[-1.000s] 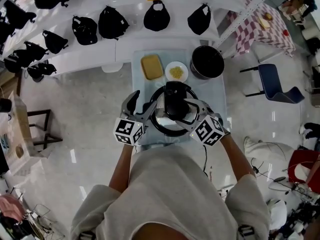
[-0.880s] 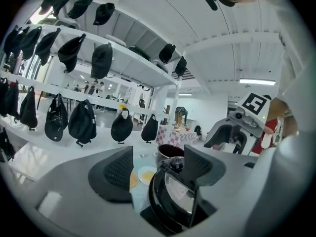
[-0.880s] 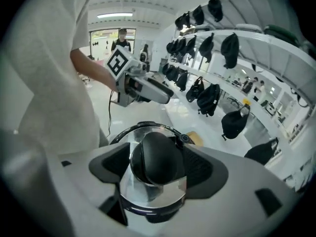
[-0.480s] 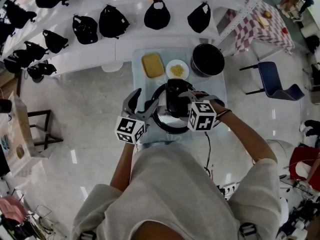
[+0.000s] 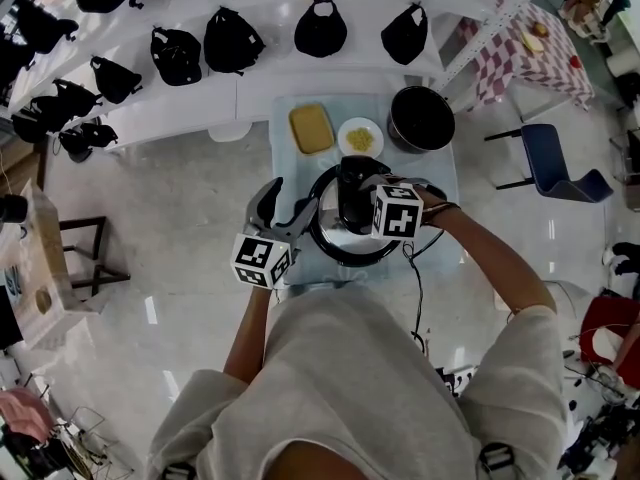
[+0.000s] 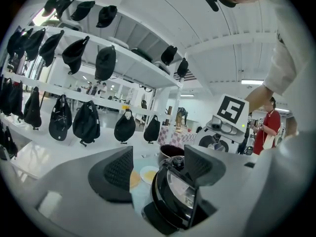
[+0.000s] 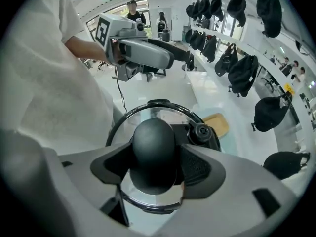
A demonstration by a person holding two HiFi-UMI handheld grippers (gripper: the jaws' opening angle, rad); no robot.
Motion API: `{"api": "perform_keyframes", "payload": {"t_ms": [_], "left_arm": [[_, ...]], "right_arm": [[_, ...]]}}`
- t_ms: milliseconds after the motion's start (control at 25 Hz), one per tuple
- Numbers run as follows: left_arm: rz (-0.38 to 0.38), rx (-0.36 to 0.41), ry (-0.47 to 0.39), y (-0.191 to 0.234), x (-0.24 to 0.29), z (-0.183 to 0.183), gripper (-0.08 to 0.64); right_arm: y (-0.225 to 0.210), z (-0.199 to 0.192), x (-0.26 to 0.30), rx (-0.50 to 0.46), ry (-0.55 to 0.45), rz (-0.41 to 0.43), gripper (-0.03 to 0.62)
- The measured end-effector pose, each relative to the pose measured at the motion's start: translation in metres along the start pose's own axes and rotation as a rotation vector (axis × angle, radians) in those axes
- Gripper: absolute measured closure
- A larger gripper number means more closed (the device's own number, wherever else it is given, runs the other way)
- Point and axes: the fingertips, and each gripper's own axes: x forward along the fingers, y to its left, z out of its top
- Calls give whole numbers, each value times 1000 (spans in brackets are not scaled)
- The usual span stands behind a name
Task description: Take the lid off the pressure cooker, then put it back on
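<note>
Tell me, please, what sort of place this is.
Probably a large, open lab or showroom hall: white shelves hung with black bags, a glossy floor, and a small table bearing a pressure cooker.

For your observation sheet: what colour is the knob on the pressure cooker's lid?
The knob is plain black; the right gripper view shows it best.

Support: small pale-blue table [image 5: 437, 173]
Near half: pressure cooker [image 5: 340, 244] is stood here
Far edge: tan block [image 5: 311, 129], perhaps a board, plate [image 5: 360, 136] of yellow food and dark pot [image 5: 421, 119] are laid side by side
</note>
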Motion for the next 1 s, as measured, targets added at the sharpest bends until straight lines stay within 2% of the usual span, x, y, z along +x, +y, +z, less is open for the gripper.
{"api": "perform_keyframes", "payload": {"t_ms": [120,240,480,1000], "left_arm": [[-2,-2,-1,0,0,0,255],[-6,-1,-3,-2,1,0,255],[-7,-4,-5,-3,3,1,255],[-5,4,-12,0,4,4,255]], "right_arm": [[2,1,7,-12,35,11,315],[3,4,13,-29,65,8,312],[4,5,13,-30,43,15,314],[1,4,15,33,82,4,321]]}}
